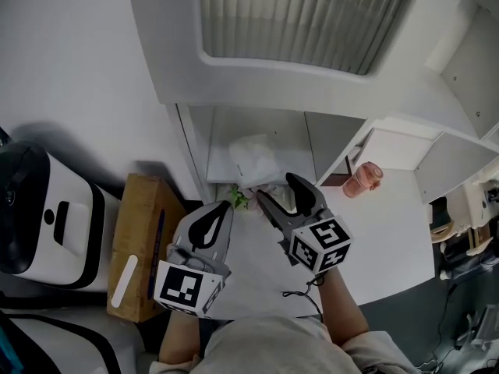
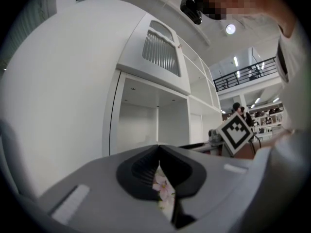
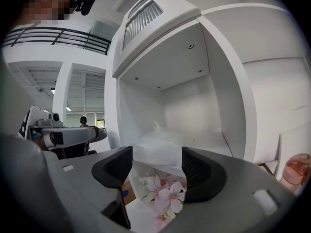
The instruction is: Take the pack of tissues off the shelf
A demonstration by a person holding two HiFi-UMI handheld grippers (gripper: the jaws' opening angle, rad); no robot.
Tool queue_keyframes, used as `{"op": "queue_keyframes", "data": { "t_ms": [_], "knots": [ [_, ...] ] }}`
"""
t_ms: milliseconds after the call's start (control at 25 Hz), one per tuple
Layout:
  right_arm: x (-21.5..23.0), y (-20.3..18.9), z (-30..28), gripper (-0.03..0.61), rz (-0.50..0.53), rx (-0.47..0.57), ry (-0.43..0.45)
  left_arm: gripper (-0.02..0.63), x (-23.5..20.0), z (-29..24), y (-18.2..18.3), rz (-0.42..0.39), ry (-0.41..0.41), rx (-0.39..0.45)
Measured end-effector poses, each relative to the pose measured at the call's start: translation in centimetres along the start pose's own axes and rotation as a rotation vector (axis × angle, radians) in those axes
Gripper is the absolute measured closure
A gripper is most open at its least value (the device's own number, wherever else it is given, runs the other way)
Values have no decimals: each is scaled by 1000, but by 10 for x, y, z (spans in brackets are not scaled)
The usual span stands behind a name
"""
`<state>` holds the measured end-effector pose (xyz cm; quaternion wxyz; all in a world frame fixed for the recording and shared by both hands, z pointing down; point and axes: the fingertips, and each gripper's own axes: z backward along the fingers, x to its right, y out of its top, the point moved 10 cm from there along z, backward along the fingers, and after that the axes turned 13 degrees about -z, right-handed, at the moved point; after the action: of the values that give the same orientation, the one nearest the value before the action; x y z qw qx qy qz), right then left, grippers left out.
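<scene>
The pack of tissues point(image 1: 257, 166), flower-printed under crinkled white film, lies at the front edge of the white shelf's point(image 1: 222, 150) lowest compartment. My right gripper point(image 1: 274, 187) is open, one jaw on each side of the pack's near end. In the right gripper view the pack point(image 3: 163, 178) fills the space between the pads, which do not visibly squeeze it. My left gripper point(image 1: 226, 206) comes in from the left and is shut. In the left gripper view a thin strip of the flowered wrapper point(image 2: 163, 191) sits pinched between its jaws.
A pink bottle point(image 1: 362, 179) stands on the white counter point(image 1: 390, 240) to the right of the shelf opening. A brown cardboard box point(image 1: 140, 248) sits low at the left, next to a white and black machine point(image 1: 39, 209). A slatted vent point(image 1: 304, 14) tops the cabinet.
</scene>
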<state>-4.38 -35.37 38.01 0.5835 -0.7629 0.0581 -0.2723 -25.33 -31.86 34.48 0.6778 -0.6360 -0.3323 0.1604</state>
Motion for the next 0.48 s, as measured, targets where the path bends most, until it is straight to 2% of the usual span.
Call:
{"op": "queue_keyframes", "data": {
  "t_ms": [320,480],
  "knots": [
    [5,-2,-18,227,14,-24,-18,613,-11,-2,-6,23,10,-7],
    [4,0,-25,222,15,-24,-4,614,-14,-2,-8,22,21,-13]
  ]
}}
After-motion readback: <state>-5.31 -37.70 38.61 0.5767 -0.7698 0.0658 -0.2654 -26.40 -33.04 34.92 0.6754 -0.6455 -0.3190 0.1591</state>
